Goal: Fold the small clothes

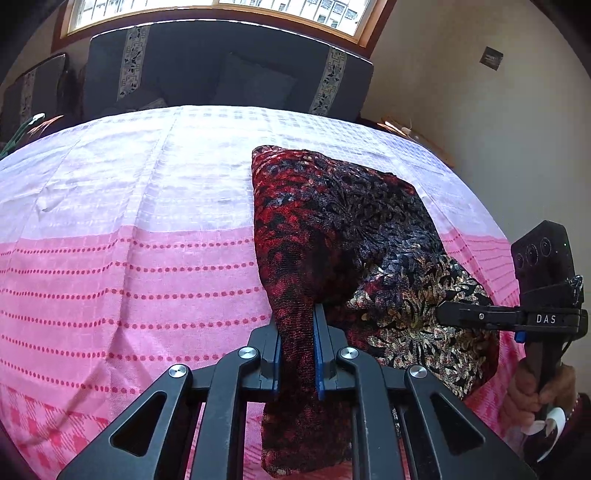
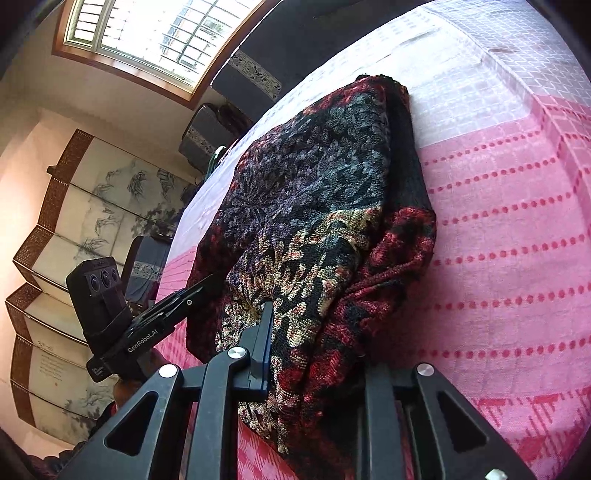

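A dark floral garment (image 1: 343,229), red, black and cream, is lifted off the pink and white cloth (image 1: 147,258) on the table. My left gripper (image 1: 297,350) is shut on its red near edge. My right gripper (image 2: 314,354) is shut on the cream-patterned part of the garment (image 2: 314,206); its right finger is hidden under fabric. The right gripper shows in the left wrist view (image 1: 443,314) at the garment's right side. The left gripper shows in the right wrist view (image 2: 199,290) at the garment's left side.
A dark sofa (image 1: 229,70) with patterned bands stands behind the table under a window (image 1: 221,7). A folding screen (image 2: 85,206) with ink drawings stands at the left in the right wrist view. A hand (image 1: 532,391) holds the right gripper's handle.
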`<state>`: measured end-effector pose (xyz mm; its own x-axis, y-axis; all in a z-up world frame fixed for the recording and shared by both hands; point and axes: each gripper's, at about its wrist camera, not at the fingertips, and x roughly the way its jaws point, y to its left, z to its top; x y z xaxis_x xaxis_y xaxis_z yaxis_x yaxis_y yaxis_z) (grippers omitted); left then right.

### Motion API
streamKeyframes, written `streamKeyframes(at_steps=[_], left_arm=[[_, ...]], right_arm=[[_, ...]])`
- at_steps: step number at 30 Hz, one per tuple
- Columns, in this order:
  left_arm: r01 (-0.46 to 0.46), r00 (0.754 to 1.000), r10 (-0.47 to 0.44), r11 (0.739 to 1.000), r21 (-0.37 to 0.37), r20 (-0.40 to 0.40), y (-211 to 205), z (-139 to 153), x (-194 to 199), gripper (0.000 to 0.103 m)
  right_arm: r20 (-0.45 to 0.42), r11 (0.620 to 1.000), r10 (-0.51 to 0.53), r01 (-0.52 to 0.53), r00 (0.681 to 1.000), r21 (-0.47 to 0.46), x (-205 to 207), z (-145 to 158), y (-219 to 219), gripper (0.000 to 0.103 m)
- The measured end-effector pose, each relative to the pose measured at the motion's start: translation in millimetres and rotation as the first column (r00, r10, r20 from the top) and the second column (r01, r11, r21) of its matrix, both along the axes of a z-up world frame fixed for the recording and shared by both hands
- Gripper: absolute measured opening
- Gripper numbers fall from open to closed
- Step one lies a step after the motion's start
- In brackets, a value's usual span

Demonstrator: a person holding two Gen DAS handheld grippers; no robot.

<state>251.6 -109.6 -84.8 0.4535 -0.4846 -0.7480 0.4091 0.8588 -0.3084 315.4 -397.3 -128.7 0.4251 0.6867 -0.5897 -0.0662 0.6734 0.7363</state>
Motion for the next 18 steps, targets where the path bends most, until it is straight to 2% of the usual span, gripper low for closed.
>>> streamKeyframes(at_steps=[7, 11, 13, 15, 18], left_arm=[[-0.045, 0.999, 0.045, 0.999, 0.009, -0.003, 34, 12, -27, 0.013], [-0.1, 0.995, 0.1, 0.995, 0.019, 0.004, 71, 16, -67, 0.013], [-0.128, 0.992, 0.127, 0.991, 0.047, 0.023, 85, 15, -90, 0.013], [-0.153, 0.988, 0.152, 0.988, 0.036, 0.033, 99, 13, -111, 0.013], [-0.194, 0.98, 0.191, 0.98, 0.044, 0.057, 111, 9, -136, 0.016]], right_arm=[[0.019, 0.998, 0.054, -0.055, 0.998, 0.02, -22, 9, 28, 0.019], [0.033, 0.993, 0.105, -0.107, 0.994, 0.042, -54, 11, 58, 0.019], [0.043, 0.99, 0.137, -0.139, 0.99, 0.04, -75, 11, 76, 0.019], [0.042, 0.986, 0.162, -0.164, 0.986, 0.039, -96, 8, 91, 0.019], [0.051, 0.98, 0.198, -0.197, 0.979, -0.031, -122, 8, 111, 0.019]])
